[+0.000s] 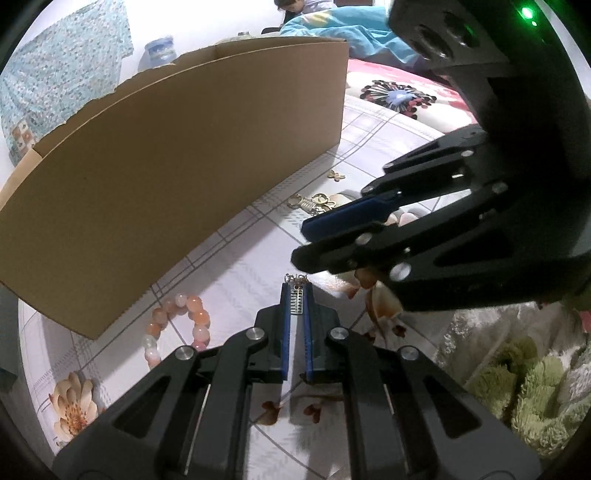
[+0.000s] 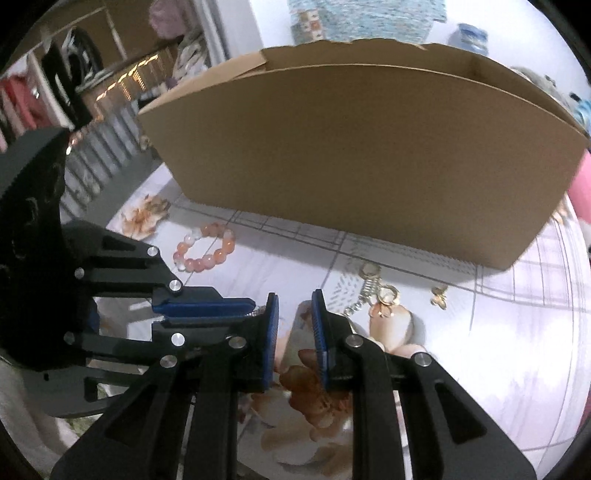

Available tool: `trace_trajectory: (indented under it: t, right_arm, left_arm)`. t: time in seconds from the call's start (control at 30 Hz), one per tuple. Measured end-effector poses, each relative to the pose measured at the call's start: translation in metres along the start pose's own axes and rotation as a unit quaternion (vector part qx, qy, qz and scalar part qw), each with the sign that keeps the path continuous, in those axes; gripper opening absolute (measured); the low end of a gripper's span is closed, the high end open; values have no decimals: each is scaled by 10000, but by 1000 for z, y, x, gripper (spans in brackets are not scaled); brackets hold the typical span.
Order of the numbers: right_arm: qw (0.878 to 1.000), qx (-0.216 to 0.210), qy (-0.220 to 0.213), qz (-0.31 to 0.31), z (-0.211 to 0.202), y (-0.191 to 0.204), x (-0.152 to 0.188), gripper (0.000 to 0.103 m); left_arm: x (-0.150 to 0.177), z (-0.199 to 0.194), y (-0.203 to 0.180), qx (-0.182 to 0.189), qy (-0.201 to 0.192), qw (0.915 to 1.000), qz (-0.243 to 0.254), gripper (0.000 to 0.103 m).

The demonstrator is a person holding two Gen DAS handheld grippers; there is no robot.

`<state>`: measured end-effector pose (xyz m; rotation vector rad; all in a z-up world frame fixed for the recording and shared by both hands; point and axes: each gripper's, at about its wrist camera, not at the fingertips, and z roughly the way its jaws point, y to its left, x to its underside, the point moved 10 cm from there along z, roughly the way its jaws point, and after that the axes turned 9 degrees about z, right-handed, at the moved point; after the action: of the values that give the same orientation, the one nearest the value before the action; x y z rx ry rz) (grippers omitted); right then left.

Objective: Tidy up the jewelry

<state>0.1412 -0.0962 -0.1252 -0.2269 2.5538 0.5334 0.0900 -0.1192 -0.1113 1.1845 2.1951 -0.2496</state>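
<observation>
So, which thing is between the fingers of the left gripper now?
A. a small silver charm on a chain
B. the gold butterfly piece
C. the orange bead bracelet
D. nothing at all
A: in the left wrist view the left gripper is shut on a small silver charm, while the orange bead bracelet and the gold butterfly piece lie apart on the bed cover.

A home bedroom: a floral bedsheet (image 2: 517,332) covers the bed, a blue quilt (image 1: 332,26) lies at its far edge, clothes (image 2: 22,99) hang nearby.
</observation>
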Motion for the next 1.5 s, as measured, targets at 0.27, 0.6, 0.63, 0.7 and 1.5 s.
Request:
trace_trajectory:
  t: [0.27,0.6,0.63,0.7,1.5]
  right_arm:
    - [9973,122,389,-615,10,9,-2,19]
    - [9909,147,662,-1166,16,20,-2,19]
    - [9902,170,663,-1218,16,21,-1,19]
    - [9891,235,676,-1289,14,21,-1,19]
    - [9980,347,396,-348,-7,-17,1,19]
  left_arm:
    - [0,-1,-2,53,-72,9999,100,5]
    - [0,-1,-4,61,-121,9999,105,5]
    - [0,-1,-4,61,-121,9998,112,5]
    - [1,-2,-4,73,-121,9998,128,5]
    - [0,-7,-14,238,-138,9995,148,15]
